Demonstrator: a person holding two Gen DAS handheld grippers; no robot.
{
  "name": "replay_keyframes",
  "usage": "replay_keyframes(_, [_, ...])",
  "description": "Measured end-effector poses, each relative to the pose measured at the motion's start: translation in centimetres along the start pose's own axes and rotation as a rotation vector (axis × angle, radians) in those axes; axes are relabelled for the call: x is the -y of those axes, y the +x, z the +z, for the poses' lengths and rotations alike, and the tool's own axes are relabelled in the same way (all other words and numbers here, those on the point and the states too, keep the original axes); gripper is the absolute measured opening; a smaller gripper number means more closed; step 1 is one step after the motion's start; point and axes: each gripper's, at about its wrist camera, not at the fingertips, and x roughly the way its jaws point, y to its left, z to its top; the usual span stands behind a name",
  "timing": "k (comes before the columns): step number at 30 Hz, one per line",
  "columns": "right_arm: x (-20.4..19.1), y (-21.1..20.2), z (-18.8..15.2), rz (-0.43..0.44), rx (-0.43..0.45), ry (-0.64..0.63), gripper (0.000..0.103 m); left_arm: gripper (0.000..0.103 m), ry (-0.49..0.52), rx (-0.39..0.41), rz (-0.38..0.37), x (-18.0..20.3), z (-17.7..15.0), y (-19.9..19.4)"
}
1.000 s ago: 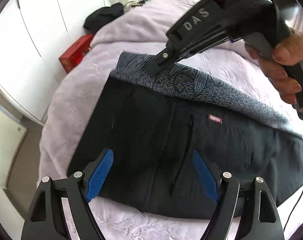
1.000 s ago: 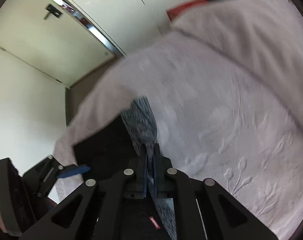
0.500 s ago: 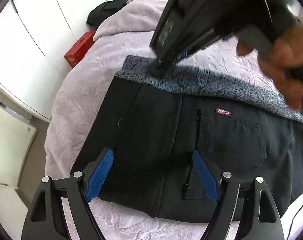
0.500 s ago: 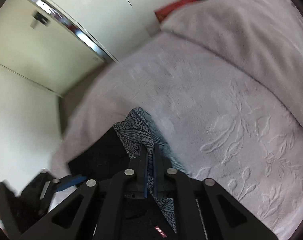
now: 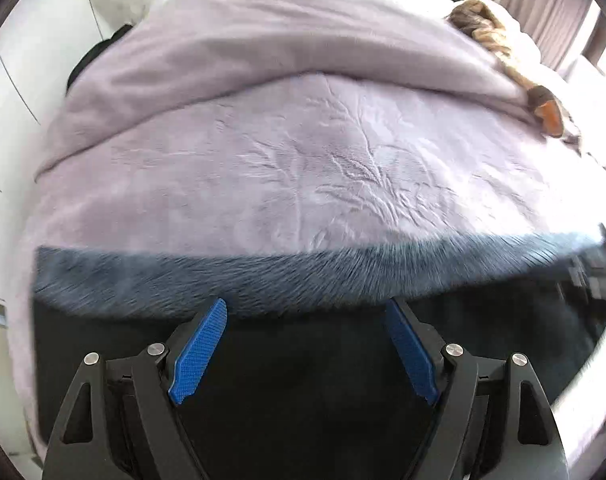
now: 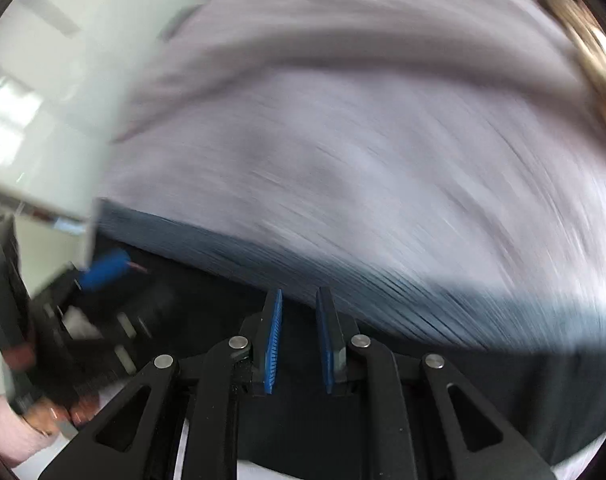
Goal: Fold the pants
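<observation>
Now, step: between folds, by my judgement; neither gripper holds cloth
Pants: flat on the lilac bedspread, grey patterned edge toward 12 o'clock
Left gripper: jaws spread wide above the black cloth
Right gripper: jaws slightly parted, empty, picture blurred
Next: likely lower both, pinch an edge, carry it over evenly

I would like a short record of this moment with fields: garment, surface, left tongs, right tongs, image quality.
garment: black pants with a grey patterned band, lying flat
surface: lilac bedspread
left tongs: open wide above the pants, holding nothing
right tongs: slightly open, nothing visible between them
image quality: right wrist view strongly blurred by motion
</observation>
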Motion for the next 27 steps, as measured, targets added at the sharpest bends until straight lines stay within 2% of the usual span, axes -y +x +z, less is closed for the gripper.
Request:
replay_keyframes(2, [4.4,1.2,-1.5,-0.026,-0.008,0.057,0.018,0.082,-0.023,-0.003,0.070,0.2,1.2,1.9])
replay_keyframes(4, [6.1,1.2,-1.4,-0.031,0.055,0.053,0.015,0.082,-0.059,-0.027,0.123,-0.4,2.0,3.1])
replay_keyframes(7, [9.8,0.3,-0.9,-0.226,0.113,0.155,0.020,0.082,-0.094,-0.045,0.169,-1.5,2.6,2.7])
replay_keyframes(8, [11.1,-0.3,-1.0,-0.218,0.117,0.210,0.020,0.082,-0.087,-0.039,0.183,-1.7,2.5,1.9])
replay_keyframes(10, [13.3,-2.6,-2.3,-0.075,0.158,0.312,0.021,0.082,-0.056,-0.019,0.180,-1.7,1.5,-0.3])
replay_keyframes(12, [13.3,-4.4,-4.3,0.047,0.165,0.317,0.023,0.082,-0.023,-0.024,0.159,-1.2,-0.2,-2.1])
replay_keyframes(14, [12.7,-5.5,-7.1,0.205,0.141,0.328,0.029,0.082,0.000,-0.046,0.111,-0.1,-2.8,-3.8])
replay_keyframes(16, [10.7,-4.6,-10.6,0.333,0.094,0.358,0.032,0.082,0.012,-0.086,0.076,1.5,-5.0,-4.7])
replay_keyframes(18, [7.6,-2.5,-13.4,0.414,0.028,0.427,0.032,0.082,0.007,-0.123,0.041,2.7,-7.0,-5.5])
replay_keyframes(22, [7.1,0.9,-17.5,0.454,0.001,0.592,0.032,0.082,-0.002,-0.171,-0.023,4.7,-10.0,-5.5])
replay_keyframes(25, [7.4,1.0,-19.1,0.452,0.044,0.623,0.032,0.082,0.006,-0.157,0.020,5.6,-10.9,-4.5])
replay_keyframes(27, [7.7,1.4,-19.0,0.482,0.073,0.655,0.032,0.082,-0.035,-0.162,0.032,4.9,-10.8,-3.6])
